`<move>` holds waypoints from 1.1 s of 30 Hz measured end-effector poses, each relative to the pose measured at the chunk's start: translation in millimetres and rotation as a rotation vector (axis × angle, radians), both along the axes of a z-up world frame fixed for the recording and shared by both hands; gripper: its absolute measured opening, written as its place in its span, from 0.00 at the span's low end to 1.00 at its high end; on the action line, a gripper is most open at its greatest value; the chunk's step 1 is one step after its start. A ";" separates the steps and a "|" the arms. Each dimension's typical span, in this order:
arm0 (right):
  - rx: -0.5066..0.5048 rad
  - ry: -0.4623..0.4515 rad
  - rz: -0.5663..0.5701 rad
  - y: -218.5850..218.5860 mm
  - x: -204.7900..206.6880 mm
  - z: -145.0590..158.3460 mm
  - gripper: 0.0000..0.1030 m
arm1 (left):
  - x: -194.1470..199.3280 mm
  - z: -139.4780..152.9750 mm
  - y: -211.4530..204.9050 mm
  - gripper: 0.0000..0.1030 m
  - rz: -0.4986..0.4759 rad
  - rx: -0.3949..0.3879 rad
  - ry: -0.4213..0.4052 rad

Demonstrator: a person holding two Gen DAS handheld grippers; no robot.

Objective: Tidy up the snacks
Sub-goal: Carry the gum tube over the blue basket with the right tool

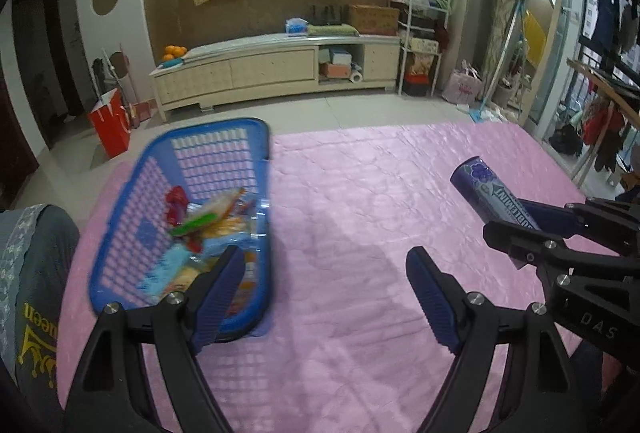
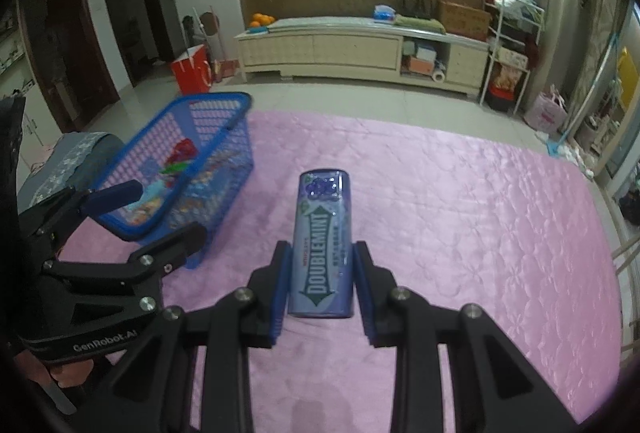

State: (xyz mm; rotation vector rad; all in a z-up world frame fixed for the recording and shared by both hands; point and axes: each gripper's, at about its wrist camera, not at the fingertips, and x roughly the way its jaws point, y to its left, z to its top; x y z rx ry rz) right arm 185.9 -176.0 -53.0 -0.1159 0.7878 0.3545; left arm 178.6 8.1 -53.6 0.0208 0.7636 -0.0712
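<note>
Between the blue fingers (image 2: 282,285) of the right gripper (image 2: 320,285), a purple Doublemint gum canister (image 2: 322,245) is clamped lengthwise, raised above the pink quilted cover (image 2: 460,213). Left gripper (image 1: 326,293): fingers spread wide apart, nothing between them. Just beyond its left finger stands the blue mesh basket (image 1: 136,193), holding assorted snack packets (image 1: 208,221), near the cover's left edge.

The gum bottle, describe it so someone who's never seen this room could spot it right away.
On the pink bedspread, right of the blue basket, the right tool grips a purple Doublemint bottle above the cloth. It is the only snack outside the basket.
</note>
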 end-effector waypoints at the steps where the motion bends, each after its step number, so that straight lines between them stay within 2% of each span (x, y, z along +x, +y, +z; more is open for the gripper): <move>1: -0.001 -0.008 0.011 7.5 -1.0 3.5 0.34 | -2.7 3.8 7.2 0.79 0.007 0.004 -0.008; 9: -0.001 -0.043 0.084 56.6 -3.3 20.5 0.34 | -14.0 24.3 66.9 0.79 0.065 0.001 -0.045; 16: 0.022 -0.035 0.159 99.1 6.9 26.4 0.34 | -13.5 31.6 118.0 0.79 0.127 0.024 -0.035; 20: 0.010 -0.017 0.193 125.0 16.8 21.1 0.34 | -10.1 29.5 147.0 0.79 0.154 0.012 -0.016; 24: -0.049 -0.026 0.182 151.9 27.3 11.5 0.34 | -2.0 23.8 163.2 0.79 0.185 0.021 -0.008; 27: -0.056 0.006 0.201 166.4 35.7 0.6 0.34 | 7.4 14.9 177.5 0.79 0.190 0.023 0.010; 33: -0.094 0.050 0.211 184.8 50.9 -17.2 0.34 | 19.3 2.9 196.3 0.79 0.206 -0.033 0.039</move>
